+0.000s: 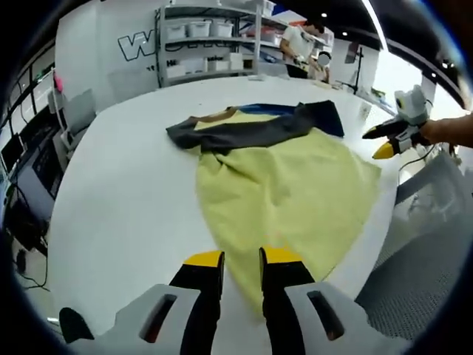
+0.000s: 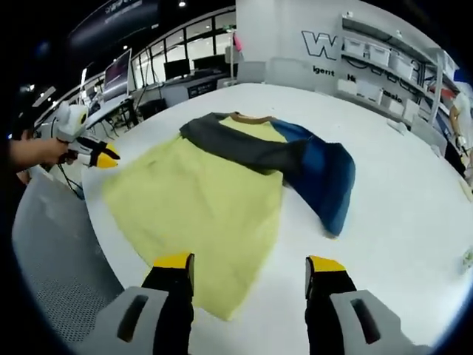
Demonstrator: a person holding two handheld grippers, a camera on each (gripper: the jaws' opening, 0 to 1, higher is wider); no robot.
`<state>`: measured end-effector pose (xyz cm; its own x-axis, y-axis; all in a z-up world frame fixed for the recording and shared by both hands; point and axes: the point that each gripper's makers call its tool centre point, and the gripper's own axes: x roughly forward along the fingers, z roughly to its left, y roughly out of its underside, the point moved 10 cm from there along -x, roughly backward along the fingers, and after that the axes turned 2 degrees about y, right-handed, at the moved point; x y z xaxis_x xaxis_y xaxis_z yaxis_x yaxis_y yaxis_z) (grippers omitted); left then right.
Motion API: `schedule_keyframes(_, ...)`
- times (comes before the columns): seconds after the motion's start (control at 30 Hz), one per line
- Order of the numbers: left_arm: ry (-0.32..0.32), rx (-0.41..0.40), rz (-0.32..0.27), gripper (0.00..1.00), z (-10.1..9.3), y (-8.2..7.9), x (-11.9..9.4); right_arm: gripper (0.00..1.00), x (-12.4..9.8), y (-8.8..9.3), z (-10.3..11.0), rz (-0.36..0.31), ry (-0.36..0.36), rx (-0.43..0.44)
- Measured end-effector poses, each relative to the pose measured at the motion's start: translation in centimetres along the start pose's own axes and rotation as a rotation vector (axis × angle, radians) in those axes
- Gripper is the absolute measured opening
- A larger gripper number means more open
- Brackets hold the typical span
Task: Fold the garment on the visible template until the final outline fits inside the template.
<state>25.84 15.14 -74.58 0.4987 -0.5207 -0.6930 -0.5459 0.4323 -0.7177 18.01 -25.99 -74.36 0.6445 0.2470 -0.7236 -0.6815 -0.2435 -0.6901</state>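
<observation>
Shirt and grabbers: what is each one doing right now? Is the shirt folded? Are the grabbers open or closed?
Garment: lying on the white table, partly folded, grey sleeve across the chest, blue sleeve flopped to one side.
Left gripper: open a little, holding nothing, above the hem.
Right gripper: wide open, holding nothing, near the hem.

The white surface [image 2: 414, 200] lies bare and open all round the garment [image 2: 214, 185], with wide room on its far side and to the right of the blue sleeve [image 2: 329, 177]. Near the garment's left edge the left hand-held gripper [image 2: 92, 154] hangs over the surface rim. Shelving [image 1: 214, 44] stands well beyond the far edge.
</observation>
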Motion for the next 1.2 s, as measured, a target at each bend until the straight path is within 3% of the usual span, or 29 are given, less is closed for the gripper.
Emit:
schedule_keyframes(0.23, 0.02, -0.017, 0.052, 0.21, -0.6, 0.8, 0.1, 0.26, 0.1, 1.8, 0.5, 0.09, -0.044, 0.007)
schedule_keyframes(0.7, 0.046, -0.025, 0.111, 0.16, -1.4, 2.1, 0.5, 0.0, -0.1, 3.2, 0.7, 0.133, -0.06, 0.061)
schedule_keyframes(0.9, 0.042, -0.02, 0.113, 0.07, -1.6, 2.1, 0.6, 0.0, -0.3, 3.3, 1.0, 0.128, -0.059, 0.088)
schedule_keyframes(1.2, 0.002, 0.002, 0.101, 0.11, -1.1, 2.0, -0.1, 0.0, -0.4, 3.4, 1.2, 0.131, -0.059, 0.09)
